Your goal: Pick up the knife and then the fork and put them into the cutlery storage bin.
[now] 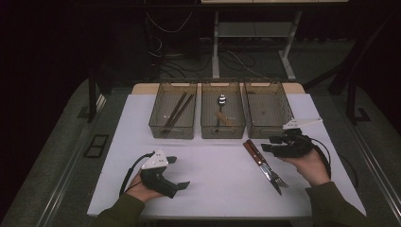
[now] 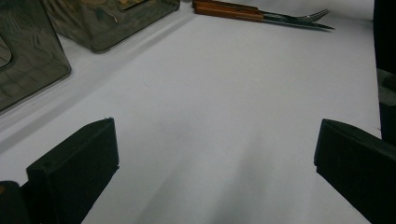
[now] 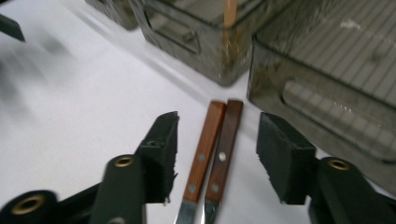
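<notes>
Black jaws of the right gripper [image 3: 217, 161] stand apart on either side of two wooden handles lying side by side, one belonging to the knife [image 3: 201, 154] and the other to the fork [image 3: 223, 156]; the pads touch neither handle, so nothing is pinched yet. From the high view the pair lies at an angle on the white table [image 1: 213, 175], just in front of the gap between the middle bin [image 1: 222, 116] and the right bin [image 1: 267, 111], handles toward the bins and tips toward the person. Because the handles touch each other, a squeeze here would likely catch both at once, or clip one and skate the other sideways; a slim handle flat on a hard top may also roll out from under the pads. Room is tight at the far end, where the right bin's wall sits near the handles and the outer jaw could knock it. Toward the person and toward the table's middle the surface is bare, leaving free space to drag or lift. Over on the other side, the left gripper [image 1: 176, 172] rests low with its jaws spread wide and nothing between them, well apart from the cutlery. Chopsticks [image 1: 177, 111] lie in the left bin [image 1: 173, 113] and a spoon [image 1: 221, 100] in the middle one.
</notes>
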`<state>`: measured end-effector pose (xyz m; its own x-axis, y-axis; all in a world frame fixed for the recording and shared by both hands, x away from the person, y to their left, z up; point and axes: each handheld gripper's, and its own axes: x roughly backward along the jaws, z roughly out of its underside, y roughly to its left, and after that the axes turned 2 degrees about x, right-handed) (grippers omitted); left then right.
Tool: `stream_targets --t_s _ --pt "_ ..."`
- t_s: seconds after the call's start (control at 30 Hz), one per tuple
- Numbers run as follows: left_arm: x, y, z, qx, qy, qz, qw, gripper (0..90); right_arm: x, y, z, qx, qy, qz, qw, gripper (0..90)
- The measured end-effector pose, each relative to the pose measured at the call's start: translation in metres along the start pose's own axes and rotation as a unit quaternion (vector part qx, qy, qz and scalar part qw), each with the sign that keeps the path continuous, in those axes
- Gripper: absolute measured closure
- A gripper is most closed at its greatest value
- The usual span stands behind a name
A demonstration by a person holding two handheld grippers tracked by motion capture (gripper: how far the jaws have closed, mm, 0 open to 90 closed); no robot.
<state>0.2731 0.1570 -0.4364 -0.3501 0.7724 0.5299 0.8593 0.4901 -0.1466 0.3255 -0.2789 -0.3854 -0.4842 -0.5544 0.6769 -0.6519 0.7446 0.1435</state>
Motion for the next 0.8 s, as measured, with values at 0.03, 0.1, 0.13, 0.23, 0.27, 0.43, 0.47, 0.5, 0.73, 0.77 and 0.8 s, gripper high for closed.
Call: stream_targets --t_s 0.03,0.1,0.13,0.23,0.27,0.43,0.47,0.5,0.73,0.77,0.8 --pt "0.0 0.0 0.0 0.0 0.0 0.0 1.0 0.0 0.0 0.0 0.001 -0.001 0.007 0.001 1.0 55.5" --pt "0.0 0.0 0.0 0.0 0.0 0.0 1.0 0.0 -0.001 0.0 0.003 -0.003 0.019 0.0 0.9998 61.4" --pt "0.0 0.0 0.0 0.0 0.0 0.0 1.0 0.0 -0.002 0.001 0.004 -0.002 0.023 -0.002 0.9997 65.4" --pt "0.0 0.0 0.0 -0.001 0.001 0.0 1.0 0.0 -0.006 0.004 0.008 0.004 0.04 -0.006 0.9992 75.7" --pt "0.0 0.0 0.0 0.0 -0.001 -0.001 1.0 0.0 -0.007 0.006 0.01 0.007 0.044 -0.009 0.999 78.8" --pt "0.0 0.0 0.001 0.001 -0.001 -0.002 1.0 0.0 -0.017 0.016 0.02 0.021 0.072 -0.021 0.9969 89.0" --pt "0.0 -0.001 0.001 0.0 -0.001 -0.002 1.0 0.0 -0.018 0.017 0.021 0.023 0.076 -0.022 0.9966 89.5" --pt "0.0 -0.001 0.001 0.0 -0.001 -0.002 1.0 0.0 -0.02 0.019 0.024 0.024 0.081 -0.024 0.9961 89.7" --pt "0.0 -0.001 0.001 -0.001 -0.001 -0.001 1.0 0.0 -0.032 0.031 0.034 0.043 0.114 -0.036 0.9919 89.8" --pt "0.0 -0.001 0.001 -0.001 0.0 -0.002 1.0 0.0 -0.033 0.033 0.035 0.043 0.119 -0.036 0.9914 89.8" --pt "0.0 -0.001 0.001 0.0 0.0 -0.002 1.0 0.0 -0.034 0.034 0.036 0.044 0.123 -0.037 0.9908 89.8"
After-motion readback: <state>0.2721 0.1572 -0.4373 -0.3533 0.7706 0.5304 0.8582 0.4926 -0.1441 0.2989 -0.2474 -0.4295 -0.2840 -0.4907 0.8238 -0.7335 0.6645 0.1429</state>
